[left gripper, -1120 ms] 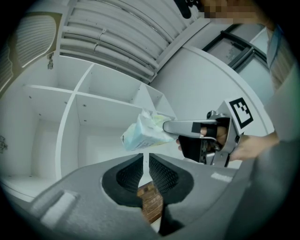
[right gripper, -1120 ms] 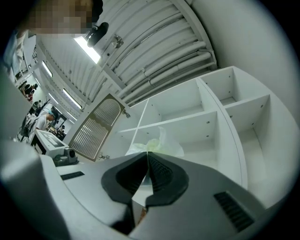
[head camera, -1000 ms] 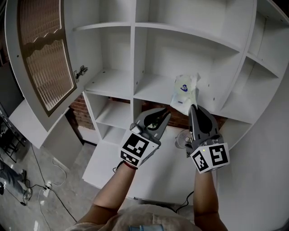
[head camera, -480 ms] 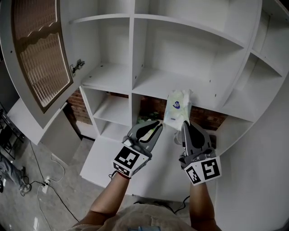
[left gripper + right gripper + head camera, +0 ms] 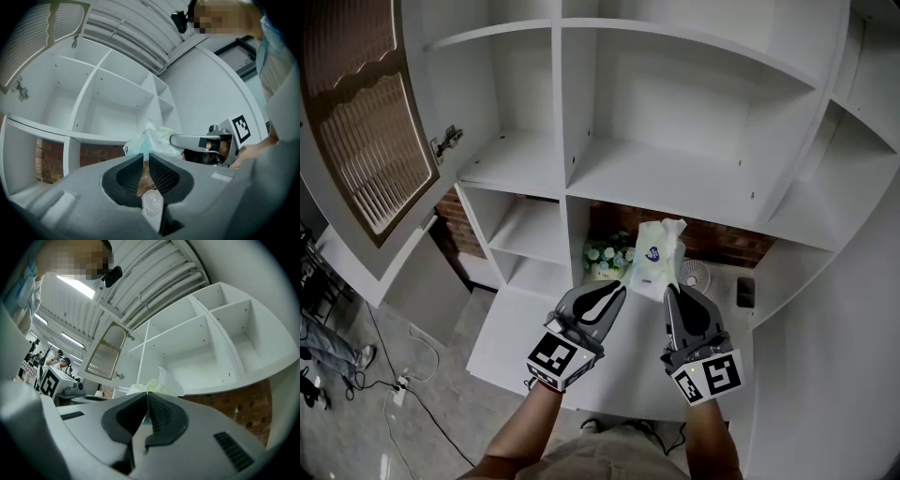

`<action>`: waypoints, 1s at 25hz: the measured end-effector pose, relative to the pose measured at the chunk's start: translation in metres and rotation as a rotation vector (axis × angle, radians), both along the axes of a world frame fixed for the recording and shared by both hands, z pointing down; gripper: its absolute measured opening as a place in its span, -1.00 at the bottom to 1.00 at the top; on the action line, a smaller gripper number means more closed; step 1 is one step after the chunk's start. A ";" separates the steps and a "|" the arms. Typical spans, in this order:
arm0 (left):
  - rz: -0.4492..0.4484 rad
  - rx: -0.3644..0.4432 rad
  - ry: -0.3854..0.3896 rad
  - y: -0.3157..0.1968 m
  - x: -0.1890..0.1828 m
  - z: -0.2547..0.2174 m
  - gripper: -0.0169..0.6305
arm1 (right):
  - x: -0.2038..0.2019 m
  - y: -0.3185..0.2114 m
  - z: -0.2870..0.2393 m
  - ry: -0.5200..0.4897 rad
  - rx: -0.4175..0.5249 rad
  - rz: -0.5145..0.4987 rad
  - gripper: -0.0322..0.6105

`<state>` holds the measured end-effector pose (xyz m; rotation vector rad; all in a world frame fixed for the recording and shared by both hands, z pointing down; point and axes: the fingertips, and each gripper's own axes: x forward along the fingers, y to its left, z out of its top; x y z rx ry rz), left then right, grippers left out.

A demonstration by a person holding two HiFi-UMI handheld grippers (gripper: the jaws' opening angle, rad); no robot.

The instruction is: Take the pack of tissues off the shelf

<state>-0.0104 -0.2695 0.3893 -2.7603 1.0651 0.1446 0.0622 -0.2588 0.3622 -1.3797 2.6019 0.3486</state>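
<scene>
Nearest, the left gripper (image 5: 616,289) had its jaws only a narrow slit apart, with nothing between them. Just beside it, the right gripper (image 5: 672,292) had its jaws closed on the lower edge of the pack of tissues (image 5: 653,260). The pack stood upright in the air, clear of the shelf unit (image 5: 675,178) and below the front edge of its middle board. Behind the pack, a small fan (image 5: 694,275) and some flowers (image 5: 603,254) stood in the brick-backed compartment. The louvred door (image 5: 356,141) hung open at the far left.
</scene>
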 end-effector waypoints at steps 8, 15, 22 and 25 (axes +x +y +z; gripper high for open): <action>0.003 -0.088 -0.013 -0.015 0.008 0.051 -0.88 | 0.009 -0.021 0.067 0.006 -0.118 0.020 -0.84; 0.011 -0.170 -0.028 -0.031 0.017 0.095 -0.88 | 0.020 -0.040 0.116 -0.002 -0.217 0.051 -0.84; 0.013 -0.245 -0.040 -0.039 0.031 0.136 -0.88 | 0.026 -0.052 0.161 0.016 -0.292 0.070 -0.84; 0.008 -0.262 -0.051 -0.045 0.033 0.151 -0.88 | 0.027 -0.057 0.179 0.020 -0.320 0.076 -0.84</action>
